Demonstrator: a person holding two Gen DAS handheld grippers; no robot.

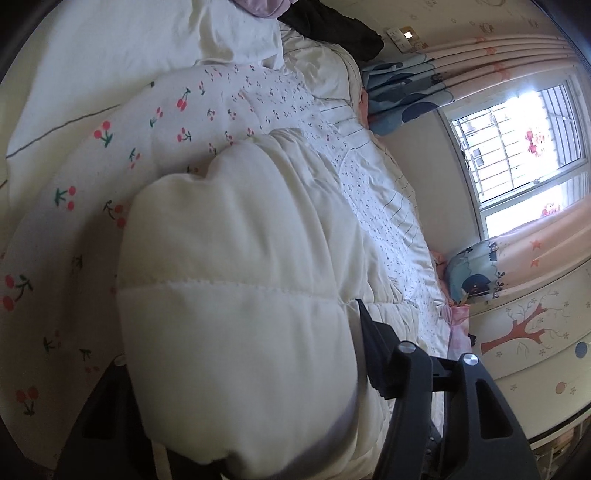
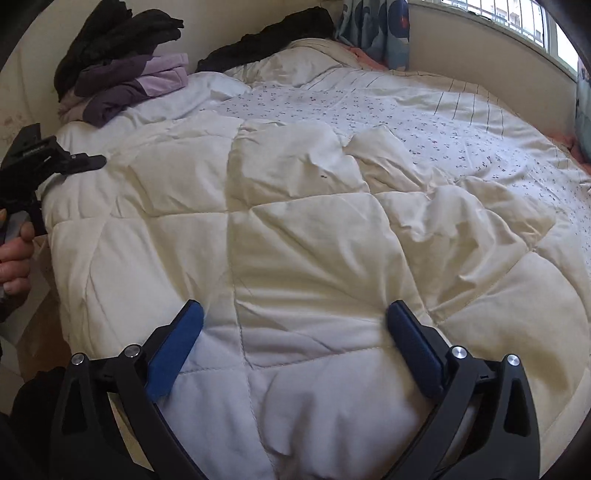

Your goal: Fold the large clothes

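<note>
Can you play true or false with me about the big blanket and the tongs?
1. The right tongs are wide open over the cream quilt. True.
2. The left tongs have a fat bunch of quilt between them. True.
3. The quilt lies on the floor. False: it is spread on the bed.
4. Folded purple clothes sit at the far corner. True.
5. The cherry-print sheet is blue with stars. False: it is white with red cherries.

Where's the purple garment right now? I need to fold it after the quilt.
In the right wrist view, the purple garment lies at the bed's far left corner, under a black garment and beyond the quilt, by the wall.
</note>
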